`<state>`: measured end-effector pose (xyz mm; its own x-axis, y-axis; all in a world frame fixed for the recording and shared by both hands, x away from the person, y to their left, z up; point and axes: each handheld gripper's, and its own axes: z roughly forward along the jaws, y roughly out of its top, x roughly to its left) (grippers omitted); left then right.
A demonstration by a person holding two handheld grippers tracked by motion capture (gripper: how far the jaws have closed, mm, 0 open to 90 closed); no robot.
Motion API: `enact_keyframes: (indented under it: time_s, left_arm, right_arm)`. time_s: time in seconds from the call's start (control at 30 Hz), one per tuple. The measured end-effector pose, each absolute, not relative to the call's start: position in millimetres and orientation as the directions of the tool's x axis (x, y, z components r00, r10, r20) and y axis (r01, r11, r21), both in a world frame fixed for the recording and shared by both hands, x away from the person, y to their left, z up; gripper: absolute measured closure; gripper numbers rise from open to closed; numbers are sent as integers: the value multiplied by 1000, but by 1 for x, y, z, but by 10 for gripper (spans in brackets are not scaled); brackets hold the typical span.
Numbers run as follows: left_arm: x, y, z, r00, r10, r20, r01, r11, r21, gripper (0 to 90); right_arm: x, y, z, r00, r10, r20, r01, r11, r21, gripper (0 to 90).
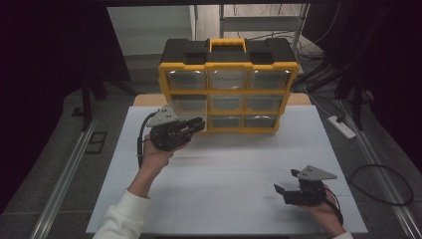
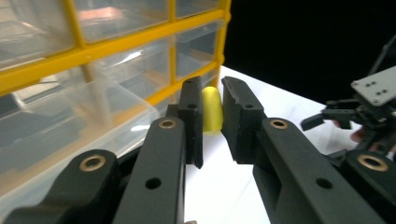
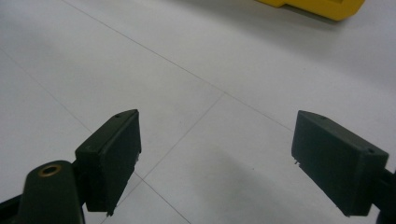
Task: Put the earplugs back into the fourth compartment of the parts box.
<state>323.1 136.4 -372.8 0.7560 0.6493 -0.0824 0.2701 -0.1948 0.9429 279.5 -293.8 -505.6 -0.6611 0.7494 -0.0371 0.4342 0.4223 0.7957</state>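
A yellow organizer (image 1: 229, 92) with clear drawers stands upright at the back of the white table (image 1: 229, 199). My left gripper (image 1: 198, 124) hovers at its lower left corner, shut on a small rounded yellow piece (image 2: 212, 109) that shows between the jaws (image 2: 212, 121). Just beside those jaws a clear drawer (image 2: 70, 126) sticks out of the organizer (image 2: 116, 49). My right gripper (image 1: 286, 181) rests low over the table's near right part, open and holding nothing (image 3: 217, 163). It also appears far off in the left gripper view, as the right gripper (image 2: 327, 116).
A white power strip (image 1: 342, 127) and cables lie on the floor right of the table. Metal rails run along both sides of the table. Bare white tabletop (image 3: 196, 70) spreads between the two grippers and in front of the organizer.
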Motion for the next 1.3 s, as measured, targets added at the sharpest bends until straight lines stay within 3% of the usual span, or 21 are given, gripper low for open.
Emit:
enact_keyframes:
  time_s: [0.3, 0.8, 0.87, 1.03, 1.13, 1.3]
  left_arm:
    - [336, 145, -369, 725, 682, -100, 288, -168, 943, 777]
    - [391, 160, -369, 614, 779, -126, 384, -155, 910, 761]
    - [395, 160, -373, 598, 791, -131, 401, -155, 903, 697]
    - [389, 161, -373, 576, 807, -132, 404, -141, 904, 353]
    - [377, 165, -371, 594, 793, -133, 395, -144, 907, 280]
    - [354, 171, -372, 617, 778, -119, 373, -156, 915, 247]
  right_arm:
    - [281, -294, -505, -660, 750, -33, 433, 416, 800, 167]
    - [281, -294, -505, -659, 751, -34, 435, 418, 798, 167]
    - [281, -294, -505, -660, 751, -34, 435, 418, 798, 167]
    - [281, -295, -505, -660, 751, -32, 435, 417, 798, 167]
    - [280, -294, -505, -662, 749, -31, 434, 416, 799, 167]
    - [280, -294, -504, -663, 748, -31, 432, 417, 800, 168]
